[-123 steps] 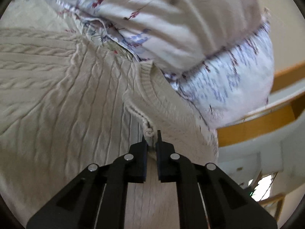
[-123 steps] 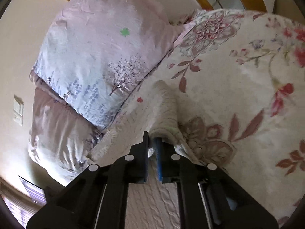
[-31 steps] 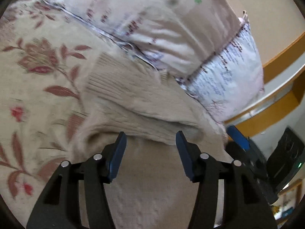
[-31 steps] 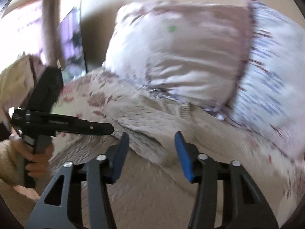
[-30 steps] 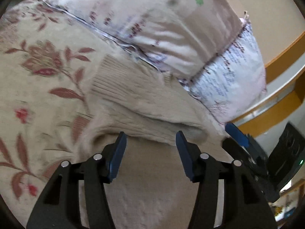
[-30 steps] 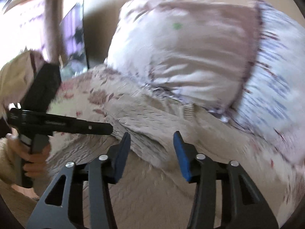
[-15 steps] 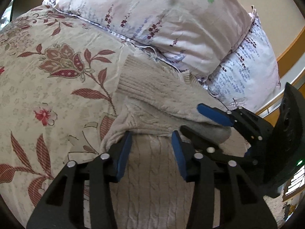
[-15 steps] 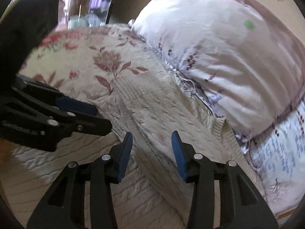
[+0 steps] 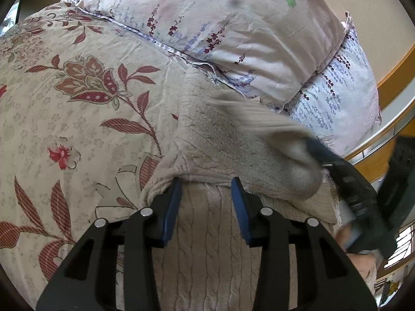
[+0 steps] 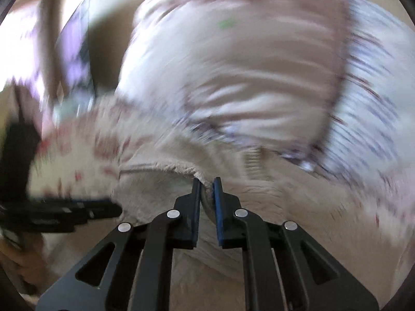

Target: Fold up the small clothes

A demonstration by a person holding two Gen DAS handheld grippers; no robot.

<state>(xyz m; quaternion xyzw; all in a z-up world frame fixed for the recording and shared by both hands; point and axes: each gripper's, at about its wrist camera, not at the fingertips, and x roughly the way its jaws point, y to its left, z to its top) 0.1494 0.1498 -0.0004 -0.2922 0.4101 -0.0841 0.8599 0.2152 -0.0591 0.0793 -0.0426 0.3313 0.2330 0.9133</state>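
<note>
A cream cable-knit sweater (image 9: 212, 140) lies on a floral bedspread (image 9: 77, 108), with one part lifted and folded over the body. My left gripper (image 9: 206, 189) is open and hovers over the sweater's body, its fingers at the folded edge. My right gripper (image 10: 206, 184) is shut on an edge of the sweater (image 10: 166, 181); that view is heavily blurred. The right gripper also shows in the left wrist view (image 9: 337, 165) at the right, pulling the knit.
Two pale floral pillows (image 9: 233, 31) lie just behind the sweater. A wooden bed frame (image 9: 394, 77) runs at the far right. The left gripper shows at the left edge of the right wrist view (image 10: 64, 213).
My right gripper has closed on the sweater's edge and is moving fast with it. My left gripper has stayed open over the sweater, its jaws a little narrower than one second ago.
</note>
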